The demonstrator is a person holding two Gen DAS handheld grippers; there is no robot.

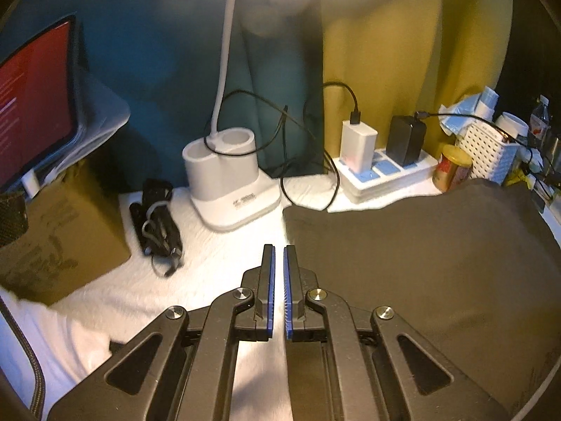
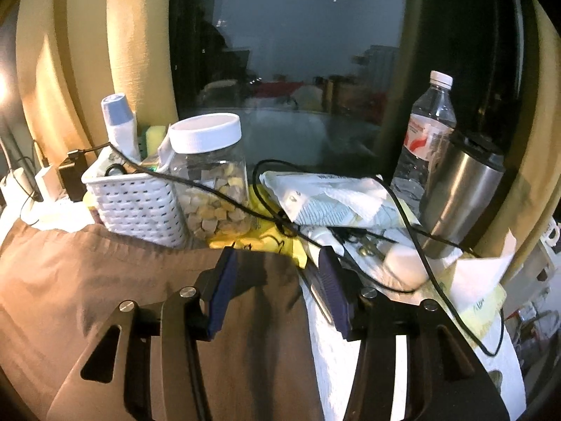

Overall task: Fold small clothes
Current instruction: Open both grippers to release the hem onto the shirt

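While the left gripper (image 1: 277,256) hangs over the white textured table cover (image 1: 224,266), its two blue-padded jaws stand almost together with only a thin slit between them and nothing in it. Just right of its tips lies the flat dark grey-brown cloth garment (image 1: 420,263); its left edge runs straight toward the white desk lamp base (image 1: 228,179), and its far edge stops short of the white power strip (image 1: 382,175). Bare cover lies open to the left as far as a bundled black cable (image 1: 157,221) and a brown cardboard box (image 1: 63,235).

Right gripper (image 2: 278,256): jaws spread wide, holding nothing, straddling the garment's right edge, with the left pad over the cloth and the right pad over white cover. Room ahead is tight; clutter begins right at the far hem.

Count, right wrist view: one white woven plastic basket (image 2: 140,207), one clear jar with white lid (image 2: 210,179), one clear water bottle (image 2: 431,129), one steel tumbler (image 2: 463,189). Left wrist view: two chargers on the strip, one white, one black.

A red-lit screen (image 1: 31,101) is cut off at the left frame edge. Small items under the crumpled paper are too tangled to identify. Garment's near edge lies hidden under both grippers.
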